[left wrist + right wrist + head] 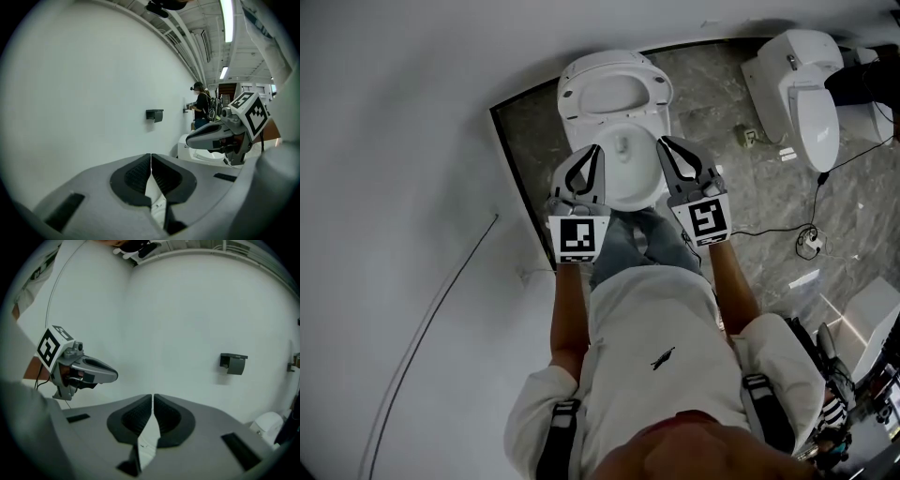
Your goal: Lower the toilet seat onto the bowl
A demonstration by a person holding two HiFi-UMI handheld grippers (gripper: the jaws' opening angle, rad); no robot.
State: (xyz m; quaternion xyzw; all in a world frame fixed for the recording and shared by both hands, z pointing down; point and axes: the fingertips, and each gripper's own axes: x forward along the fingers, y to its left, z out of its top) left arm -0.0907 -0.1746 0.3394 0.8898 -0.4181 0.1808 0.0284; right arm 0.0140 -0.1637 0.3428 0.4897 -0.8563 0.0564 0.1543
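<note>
Toilet bowl [630, 169]: white, uncovered, set against a white wall [412, 141] on grey marbled floor tiles [741, 187]; pale interior exposed, contents not discernible. Toilet seat [614, 92]: raised, standing behind the bowl toward the wall, not resting on the rim. Left gripper [594, 150]: jaws pressed together with nothing between them, hanging above the bowl's left rim, tips directed toward the raised seat and apart from it. Right gripper [664, 142]: jaws likewise closed and empty, above the bowl's right rim, level with its partner, the open bowl showing between the two. Marker cubes [578, 237] at the rear of each, nearest the holder's forearms. Below these, blue trousers [637, 239] and a white shirt [656, 319], covering the front edge of the bowl in the head view. Second toilet [806, 84]: white, well apart at the upper right. Black cable with a small white power strip [811, 242]: on the tiles to the right of the bowl. Thin cable [441, 300]: running along the white surface at the left. Dark wall-mounted holder [233, 363]: seen in both gripper views, ahead on the wall. Another person [201, 103]: standing far down the wall in the left gripper view. Ceiling strip lights [228, 18]: lit.
</note>
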